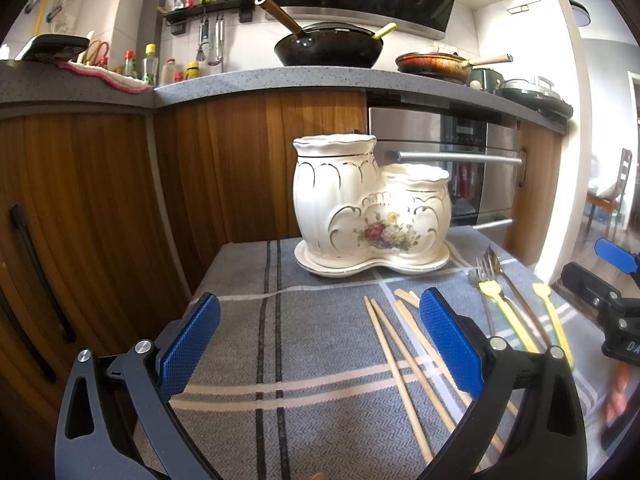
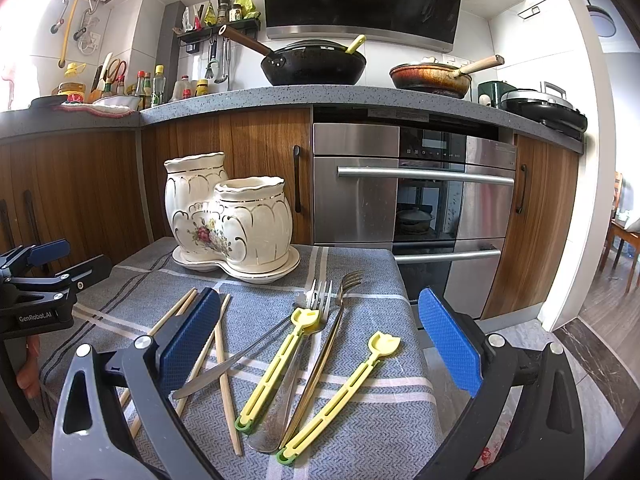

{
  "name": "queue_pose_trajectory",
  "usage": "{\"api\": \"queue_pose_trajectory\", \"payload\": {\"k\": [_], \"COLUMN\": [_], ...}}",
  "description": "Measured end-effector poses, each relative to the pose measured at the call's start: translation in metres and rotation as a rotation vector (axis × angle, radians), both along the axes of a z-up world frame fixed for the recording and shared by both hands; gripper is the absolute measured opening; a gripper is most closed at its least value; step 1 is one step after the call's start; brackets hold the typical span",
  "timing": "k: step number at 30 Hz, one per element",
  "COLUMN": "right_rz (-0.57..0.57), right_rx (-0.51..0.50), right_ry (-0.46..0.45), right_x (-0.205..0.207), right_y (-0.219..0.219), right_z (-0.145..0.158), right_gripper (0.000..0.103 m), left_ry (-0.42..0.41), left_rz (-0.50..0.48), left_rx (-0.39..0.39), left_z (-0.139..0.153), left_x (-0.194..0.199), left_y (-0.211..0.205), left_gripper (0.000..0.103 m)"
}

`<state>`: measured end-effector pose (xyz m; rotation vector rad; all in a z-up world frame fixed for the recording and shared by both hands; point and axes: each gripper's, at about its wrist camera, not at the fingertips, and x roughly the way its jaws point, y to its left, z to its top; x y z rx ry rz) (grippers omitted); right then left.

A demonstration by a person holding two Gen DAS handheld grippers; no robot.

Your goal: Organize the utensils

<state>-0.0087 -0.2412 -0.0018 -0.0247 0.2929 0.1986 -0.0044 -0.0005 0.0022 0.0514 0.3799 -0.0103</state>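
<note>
Chopsticks (image 2: 222, 364), forks (image 2: 320, 300) and yellow clips (image 2: 276, 364) were left loose near the ceramic holder (image 2: 232, 220); both the left gripper (image 1: 320, 344) and right gripper (image 2: 320, 344) were held wide apart, empty. Sorting seemed unstarted; a first pick was needed.

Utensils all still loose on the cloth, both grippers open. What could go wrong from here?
1. The knife, chopsticks and forks overlap in one pile, so closing the right gripper there may catch two items or drag neighbours.
2. The ceramic holder sits on a loose saucer; a hard insertion could tip or slide it.
3. The yellow clips lie near the cloth's right edge and might get pushed off.
</note>
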Motion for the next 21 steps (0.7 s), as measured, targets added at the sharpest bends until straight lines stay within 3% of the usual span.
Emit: {"api": "queue_pose_trajectory", "payload": {"k": [21], "right_rz": [0.0], "right_rx": [-0.002], "right_ry": [0.002], "right_x": [0.0003], "right_y": [0.0009], "right_z": [-0.0002], "right_gripper": [0.098], "left_ry": [0.0], "left_rz": [0.0], "left_rx": [0.001], "left_z": [-0.0001], "left_x": [0.0002], "left_y": [-0.0002], "left_gripper": [0.099]}}
